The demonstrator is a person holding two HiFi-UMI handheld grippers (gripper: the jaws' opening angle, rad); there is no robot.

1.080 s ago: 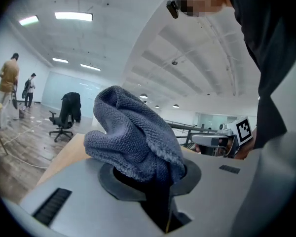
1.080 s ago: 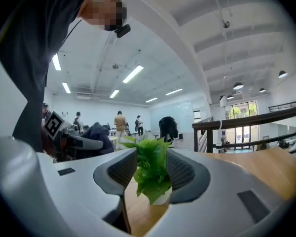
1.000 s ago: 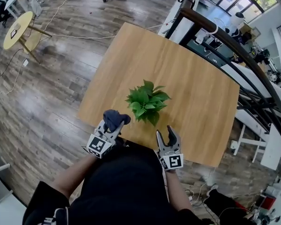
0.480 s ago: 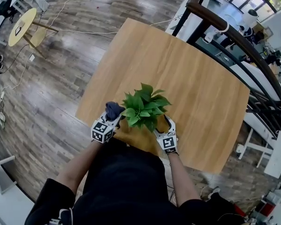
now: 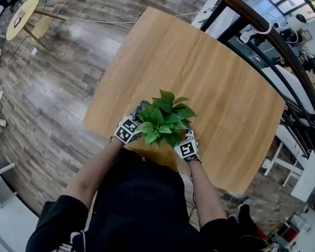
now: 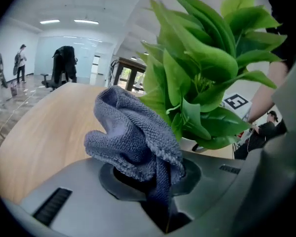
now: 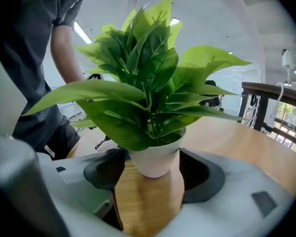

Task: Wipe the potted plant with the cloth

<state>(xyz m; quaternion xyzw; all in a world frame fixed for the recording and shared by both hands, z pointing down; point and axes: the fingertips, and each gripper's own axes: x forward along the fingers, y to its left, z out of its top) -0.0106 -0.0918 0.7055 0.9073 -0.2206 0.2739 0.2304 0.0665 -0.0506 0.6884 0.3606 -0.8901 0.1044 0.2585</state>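
The potted plant [image 5: 165, 118] stands near the front edge of the wooden table [image 5: 220, 88], with broad green leaves over a small white pot [image 7: 155, 159]. My left gripper [image 5: 139, 118] is shut on a bunched grey-blue cloth [image 6: 133, 137], which it holds right beside the leaves [image 6: 202, 83] on the plant's left. My right gripper [image 5: 185, 136] is low at the plant's right, partly under the foliage. Its jaws have just been opening, and the white pot now stands between them; I see no pad pressing on it.
A dark curved railing [image 5: 273, 35] runs past the table's far right side. A small round yellow table [image 5: 22, 17] and loose cables lie on the wood floor at the far left. The person's torso is tight against the table's front edge.
Both grippers came down and forward to the plant. The cloth moved from the front left to the leaves. The right gripper went from beside the plant to around the pot.
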